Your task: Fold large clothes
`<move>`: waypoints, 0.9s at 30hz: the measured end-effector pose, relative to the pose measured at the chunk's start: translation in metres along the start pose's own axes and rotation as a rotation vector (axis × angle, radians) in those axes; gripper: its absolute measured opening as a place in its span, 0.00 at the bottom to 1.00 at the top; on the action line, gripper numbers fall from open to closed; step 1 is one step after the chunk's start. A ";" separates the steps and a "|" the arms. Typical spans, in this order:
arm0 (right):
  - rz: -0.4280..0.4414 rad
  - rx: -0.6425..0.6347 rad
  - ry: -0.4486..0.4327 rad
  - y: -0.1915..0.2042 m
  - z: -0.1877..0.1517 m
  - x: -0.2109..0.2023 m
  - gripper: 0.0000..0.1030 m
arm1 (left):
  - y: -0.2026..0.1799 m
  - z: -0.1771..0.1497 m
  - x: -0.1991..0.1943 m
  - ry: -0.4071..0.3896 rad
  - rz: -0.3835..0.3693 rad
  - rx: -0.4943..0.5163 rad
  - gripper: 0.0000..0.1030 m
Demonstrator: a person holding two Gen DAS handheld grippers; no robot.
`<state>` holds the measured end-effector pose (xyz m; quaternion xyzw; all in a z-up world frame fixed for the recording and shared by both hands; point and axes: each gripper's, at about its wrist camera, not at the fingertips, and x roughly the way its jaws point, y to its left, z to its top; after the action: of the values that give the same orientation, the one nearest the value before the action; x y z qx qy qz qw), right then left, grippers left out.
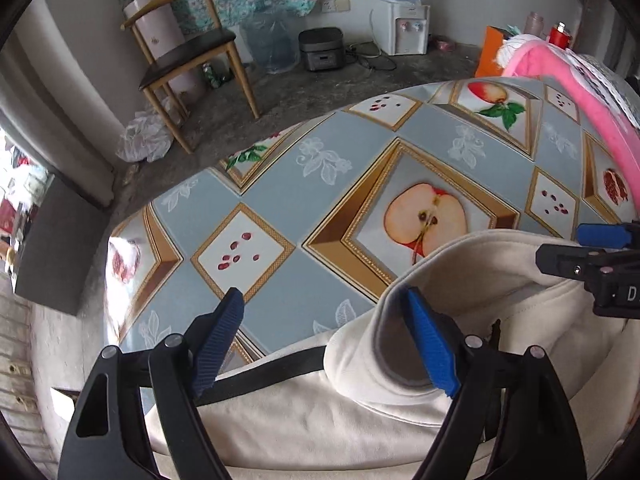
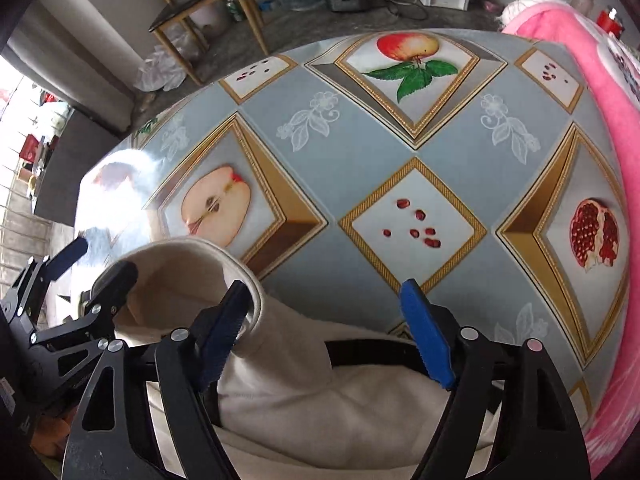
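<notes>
A cream garment (image 1: 360,420) with a black band (image 1: 272,372) lies at the near edge of the table, its round opening standing up. My left gripper (image 1: 324,344) is open over it: the right pad sits inside the opening, the left pad hangs over bare tablecloth. My right gripper (image 1: 580,250) shows at the right edge of that view. In the right wrist view the right gripper (image 2: 326,334) is open above the same garment (image 2: 300,400), its left finger at the opening's rim. The left gripper (image 2: 94,266) stands beside it, at the opening's other side.
The table wears a glossy fruit-patterned cloth (image 2: 360,152). A pink fabric heap (image 2: 600,100) lies along its right side. Beyond the far edge, on the floor, stand a wooden chair (image 1: 188,52), a water bottle, a dark cooker and a white dispenser.
</notes>
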<state>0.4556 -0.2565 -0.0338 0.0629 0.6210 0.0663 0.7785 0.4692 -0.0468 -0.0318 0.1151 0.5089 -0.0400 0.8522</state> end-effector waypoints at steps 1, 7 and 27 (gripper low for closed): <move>-0.007 -0.016 -0.003 0.000 -0.003 -0.003 0.68 | -0.003 -0.001 0.000 -0.005 0.017 0.019 0.77; 0.008 -0.112 0.022 0.006 -0.033 -0.023 0.47 | -0.005 -0.012 -0.009 0.033 0.016 0.077 0.64; -0.014 -0.273 -0.088 0.017 -0.131 -0.033 0.15 | 0.004 -0.102 -0.075 -0.074 -0.223 0.189 0.58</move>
<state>0.3196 -0.2435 -0.0276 -0.0451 0.5721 0.1419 0.8066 0.3466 -0.0225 -0.0114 0.1360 0.4805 -0.1863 0.8461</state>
